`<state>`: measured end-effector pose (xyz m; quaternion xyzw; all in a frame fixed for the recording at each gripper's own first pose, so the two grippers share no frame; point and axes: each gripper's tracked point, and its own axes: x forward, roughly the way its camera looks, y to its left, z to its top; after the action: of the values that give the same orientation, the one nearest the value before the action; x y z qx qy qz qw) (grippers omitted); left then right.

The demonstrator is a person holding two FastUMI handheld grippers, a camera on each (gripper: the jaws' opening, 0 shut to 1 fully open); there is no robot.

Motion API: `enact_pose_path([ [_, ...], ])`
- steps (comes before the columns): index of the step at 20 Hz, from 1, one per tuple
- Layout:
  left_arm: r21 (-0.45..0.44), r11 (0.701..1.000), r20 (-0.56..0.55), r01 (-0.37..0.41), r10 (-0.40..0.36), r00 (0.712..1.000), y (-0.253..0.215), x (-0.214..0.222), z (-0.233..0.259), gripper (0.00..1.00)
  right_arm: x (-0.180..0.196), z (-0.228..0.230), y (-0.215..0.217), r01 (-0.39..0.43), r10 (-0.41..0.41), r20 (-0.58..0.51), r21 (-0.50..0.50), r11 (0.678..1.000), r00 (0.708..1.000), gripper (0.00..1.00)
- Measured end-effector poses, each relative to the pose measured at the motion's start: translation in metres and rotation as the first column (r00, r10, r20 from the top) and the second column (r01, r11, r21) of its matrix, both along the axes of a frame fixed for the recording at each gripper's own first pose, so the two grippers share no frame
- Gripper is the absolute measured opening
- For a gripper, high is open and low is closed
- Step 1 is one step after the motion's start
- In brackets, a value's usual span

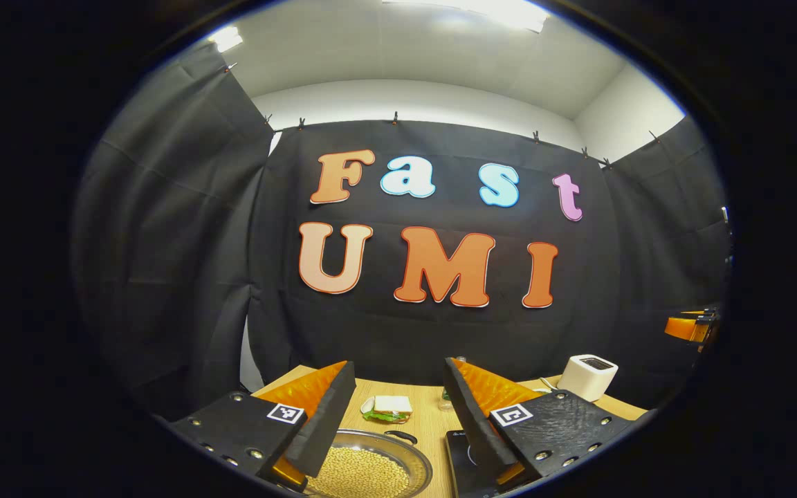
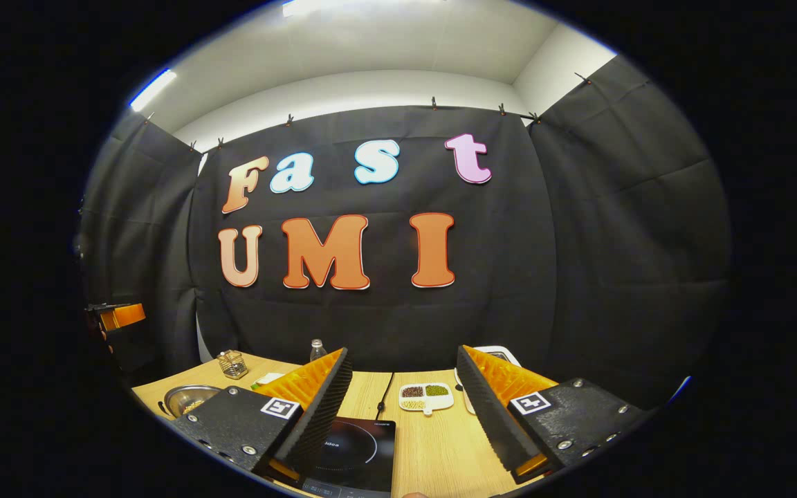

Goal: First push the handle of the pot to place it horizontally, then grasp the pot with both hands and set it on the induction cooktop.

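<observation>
Both tongs, left tongs (image 1: 398, 415) and right tongs (image 2: 404, 408), are hovering wide apart and empty, while the pot (image 1: 371, 470) is sitting at six o'clock on the tabletop (image 1: 426, 422) beside the cooktop (image 2: 357, 449), so nudging its handle (image 1: 402, 436) gently sideways looks wisest.

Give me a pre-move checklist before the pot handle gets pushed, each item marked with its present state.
1. Left gripper open, nothing between its fingers: ok.
2. Right gripper open, nothing held: ok.
3. Pot on the table, filled with beans: ok.
4. Pot handle lying horizontal: cannot tell; a dark handle shows at the far rim.
5. Induction cooktop surface bare for the pot: ok.
6. Sandwich apart from the pot, behind it: ok.
</observation>
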<state>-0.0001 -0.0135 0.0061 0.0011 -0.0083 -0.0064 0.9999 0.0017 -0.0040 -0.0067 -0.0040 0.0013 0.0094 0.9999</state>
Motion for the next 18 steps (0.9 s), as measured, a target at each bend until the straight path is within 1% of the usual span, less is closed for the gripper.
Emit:
enact_pose_path([
  [2,-0.025,1.000,-0.004,0.019,-0.019,1.000,0.000,0.000,-0.003,0.85,0.002,-0.002,0.000,-0.001,0.001,-0.003,0.003,1.000,1.000,0.95],
  [3,-0.034,0.999,-0.009,0.035,-0.035,0.999,-0.002,0.001,-0.006,0.87,0.003,-0.003,0.000,-0.001,0.001,-0.006,0.005,1.000,1.000,1.00],
  [4,-0.038,0.998,-0.016,0.039,-0.040,0.999,-0.001,0.000,-0.009,0.80,0.003,-0.004,-0.001,-0.001,0.001,-0.009,0.009,1.000,1.000,1.00],
  [5,-0.033,0.999,-0.023,0.043,-0.044,0.999,0.000,0.001,-0.011,0.75,0.003,-0.005,-0.002,-0.001,0.001,-0.012,0.011,1.000,1.000,1.00],
  [6,-0.023,0.999,-0.030,0.047,-0.048,0.998,0.000,0.001,-0.014,0.74,0.005,-0.006,-0.001,-0.001,0.001,-0.014,0.012,1.000,1.000,0.95],
  [7,-0.016,0.999,-0.037,0.046,-0.046,0.998,0.002,0.002,-0.017,0.59,0.005,-0.006,-0.001,0.000,0.000,-0.014,0.013,1.000,1.000,0.95],
  [9,-0.015,0.998,-0.042,0.063,-0.064,0.997,-0.001,0.000,-0.017,0.53,0.005,-0.006,0.000,0.000,0.000,-0.014,0.013,1.000,1.000,0.95],
  [11,-0.023,0.997,-0.046,0.078,-0.079,0.996,-0.002,-0.002,-0.020,0.39,0.006,-0.007,0.002,-0.005,0.005,-0.016,0.015,1.000,1.000,0.95],
  [12,-0.022,0.996,-0.045,0.082,-0.083,0.996,-0.001,-0.003,-0.020,0.39,0.007,-0.006,0.004,-0.007,0.007,-0.016,0.015,1.000,1.000,0.95],
  [13,-0.021,0.997,-0.044,0.078,-0.079,0.996,0.002,-0.003,-0.018,0.36,0.008,-0.007,0.004,-0.008,0.008,-0.017,0.013,1.000,1.000,0.95],
  [15,-0.013,0.998,-0.044,0.065,-0.065,0.997,0.008,-0.005,-0.021,0.22,0.008,-0.009,0.006,-0.008,0.008,-0.021,0.010,1.000,1.000,0.95],
  [16,-0.016,0.997,-0.044,0.071,-0.071,0.996,0.008,-0.006,-0.022,0.22,0.010,-0.011,0.007,-0.008,0.008,-0.022,0.012,1.000,1.000,1.00],
  [17,-0.023,0.997,-0.049,0.067,-0.068,0.996,0.011,-0.006,-0.025,0.14,0.010,-0.011,0.008,-0.010,0.010,-0.025,0.013,1.000,1.000,0.95],
  [18,-0.026,0.997,-0.055,0.068,-0.070,0.996,0.013,-0.007,-0.026,0.10,0.011,-0.012,0.010,-0.012,0.013,-0.027,0.015,1.000,1.000,0.95],
])
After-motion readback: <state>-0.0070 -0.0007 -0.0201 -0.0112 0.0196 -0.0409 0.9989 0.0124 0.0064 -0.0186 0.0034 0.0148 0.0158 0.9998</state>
